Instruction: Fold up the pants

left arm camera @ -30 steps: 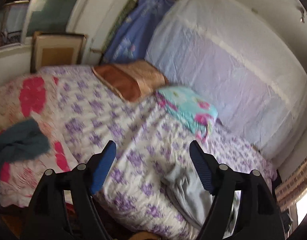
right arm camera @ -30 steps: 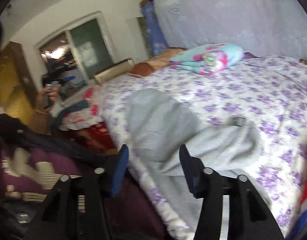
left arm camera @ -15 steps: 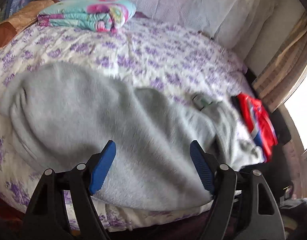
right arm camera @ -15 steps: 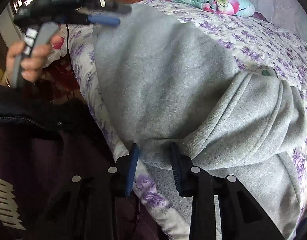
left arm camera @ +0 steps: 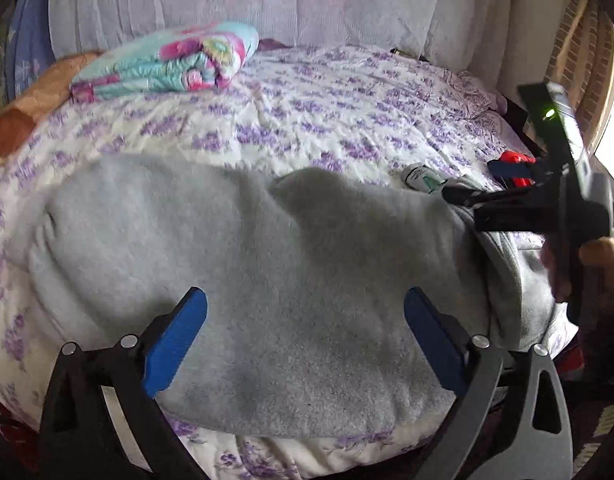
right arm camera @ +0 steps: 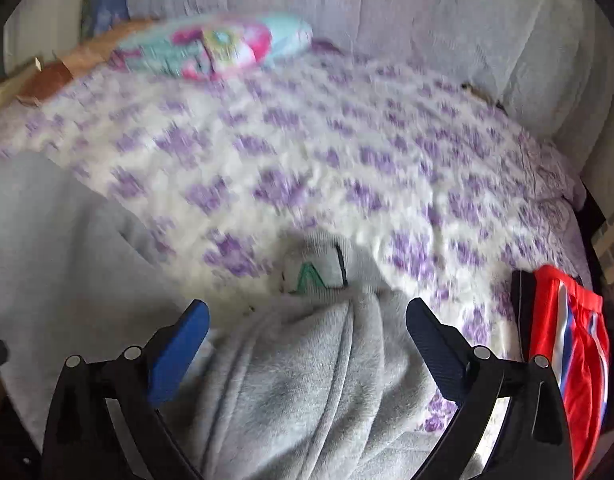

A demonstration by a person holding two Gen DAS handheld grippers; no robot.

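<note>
Left gripper: jaws opening, blue pads wide apart, nothing pinched; grey fabric lies below and between them, not pressed by either pad.
Right gripper: jaws opening, pads spread wide; a ribbed, bunched part of the grey fabric sits under the gap, but neither pad presses on it.
Right gripper in the left view: far to the right of the left claw, above the fabric's right end, carried by a hand.
Pants: grey fleece, spread across the near edge of the bed, directly ahead of and beneath the left claw; one end runs off to its left, the other is bunched at its right.
Bunched end: thick folds with a ribbed band, right under the right claw.
Bed cover: white with purple flowers, beyond both claws, carrying everything here.
Small white item with green print: on the cover just past the right claw's gap, touching the fabric's far edge; what it is, cannot tell.
Folded floral blanket: far ahead, to the left of both claws.
Red garment: at the bed's edge, just right of the right claw.
Containers: cannot tell of any; things lie loose on the bed.
</note>
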